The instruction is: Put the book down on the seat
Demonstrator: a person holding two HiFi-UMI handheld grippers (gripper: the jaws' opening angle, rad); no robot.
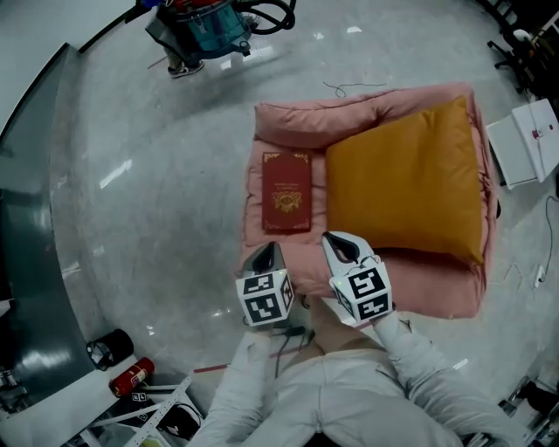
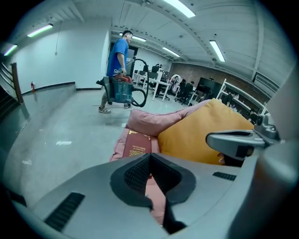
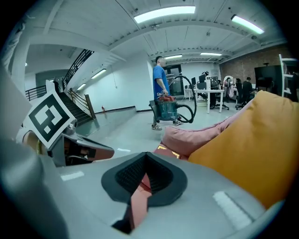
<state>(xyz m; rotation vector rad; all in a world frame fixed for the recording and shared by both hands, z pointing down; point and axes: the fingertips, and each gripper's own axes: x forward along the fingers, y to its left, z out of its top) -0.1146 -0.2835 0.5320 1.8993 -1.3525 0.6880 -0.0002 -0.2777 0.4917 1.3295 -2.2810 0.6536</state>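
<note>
A dark red book (image 1: 286, 192) with gold print lies flat on the left part of the pink cushioned seat (image 1: 288, 118), beside an orange pillow (image 1: 410, 179). My left gripper (image 1: 269, 249) hovers at the seat's near edge, just short of the book, shut with nothing in it. My right gripper (image 1: 336, 240) is next to it, also shut and empty. In the left gripper view the book (image 2: 137, 144) lies beyond the closed left gripper (image 2: 150, 158). In the right gripper view only a strip of the book (image 3: 166, 151) shows past the right gripper (image 3: 145, 163).
A person in a blue shirt (image 2: 119, 56) stands with a teal vacuum cleaner (image 1: 205, 26) on the floor behind the seat. A white box (image 1: 528, 140) lies to the right. A dark glass railing (image 1: 35, 218) runs along the left, with a red canister (image 1: 131, 377) near my feet.
</note>
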